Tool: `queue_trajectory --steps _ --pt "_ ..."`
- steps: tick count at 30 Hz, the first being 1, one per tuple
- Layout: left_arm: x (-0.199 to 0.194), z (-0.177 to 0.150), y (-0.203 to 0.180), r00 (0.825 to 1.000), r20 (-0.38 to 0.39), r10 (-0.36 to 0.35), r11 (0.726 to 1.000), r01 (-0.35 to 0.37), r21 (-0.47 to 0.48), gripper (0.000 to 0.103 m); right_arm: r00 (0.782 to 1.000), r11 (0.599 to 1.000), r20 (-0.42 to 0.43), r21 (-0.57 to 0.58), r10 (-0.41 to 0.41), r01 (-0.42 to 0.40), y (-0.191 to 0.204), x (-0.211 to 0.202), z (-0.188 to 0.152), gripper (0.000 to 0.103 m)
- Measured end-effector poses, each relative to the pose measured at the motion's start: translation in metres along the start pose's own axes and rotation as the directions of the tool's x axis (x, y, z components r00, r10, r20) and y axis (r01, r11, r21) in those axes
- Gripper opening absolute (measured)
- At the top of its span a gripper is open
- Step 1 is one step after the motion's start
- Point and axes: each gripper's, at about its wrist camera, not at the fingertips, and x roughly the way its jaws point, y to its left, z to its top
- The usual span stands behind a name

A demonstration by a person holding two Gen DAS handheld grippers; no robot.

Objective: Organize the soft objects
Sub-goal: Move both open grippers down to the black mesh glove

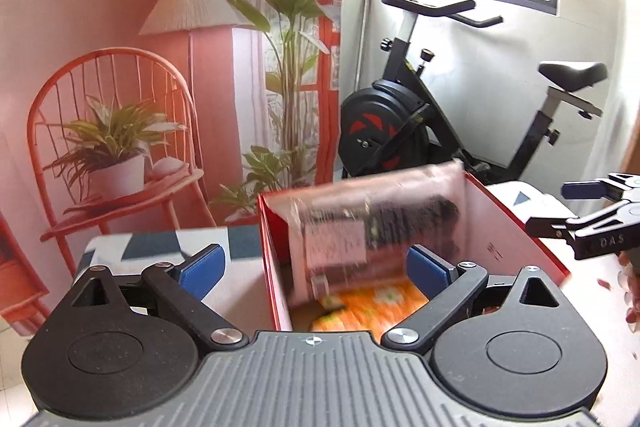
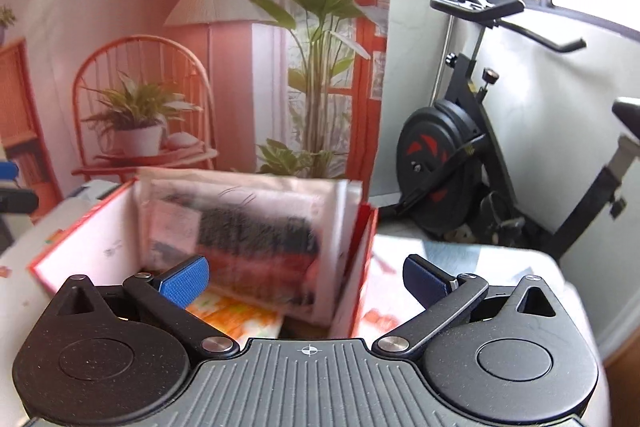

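The clear plastic-wrapped soft packet with dark contents (image 1: 372, 223) stands on edge inside the red-walled cardboard box with pale inner faces (image 1: 504, 223), leaning against the box's far wall with its top edge poking above the rim; it shows blurred in both views, so it may not have settled. The likeliest trouble, as I judge it, is that the packet tips forward or slumps sideways across the box, since nothing holds it: the left gripper (image 1: 316, 269) has its blue pads spread wide on the near side of the box with nothing between them, and the right gripper (image 2: 306, 279) is likewise wide apart and empty, also at the box's near side. A careless return of either gripper could also knock the light box along the patterned tabletop (image 1: 152, 247). Under the packet, on the box floor, lies an orange flower-printed soft item (image 1: 372, 307), which a falling packet would cover. Counted: one box, one wrapped packet, one orange printed item visible, two grippers; whether more lies in the box I cannot tell.
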Motion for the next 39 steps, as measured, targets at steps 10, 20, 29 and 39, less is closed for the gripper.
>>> queue_trajectory --steps 10,20,29,39 --pt "-0.048 -0.064 -0.007 0.996 -0.068 -0.058 0.994 0.052 -0.093 0.098 0.995 0.995 -0.03 0.045 0.091 -0.089 0.03 -0.059 -0.065 0.102" --pt "-0.078 -0.157 -0.021 0.98 -0.155 -0.125 0.96 0.08 -0.269 0.082 0.985 0.991 -0.114 0.061 0.129 -0.122 0.063 -0.111 -0.151 0.099" --pt "-0.068 -0.176 -0.028 0.96 -0.211 -0.185 0.957 0.128 -0.259 0.069 0.976 0.989 -0.157 -0.003 0.149 -0.151 0.077 -0.125 -0.183 0.092" --pt "-0.045 -0.196 -0.045 0.917 -0.299 -0.262 0.952 0.194 -0.239 0.054 0.947 0.969 -0.224 -0.037 0.232 -0.246 0.084 -0.11 -0.198 0.076"
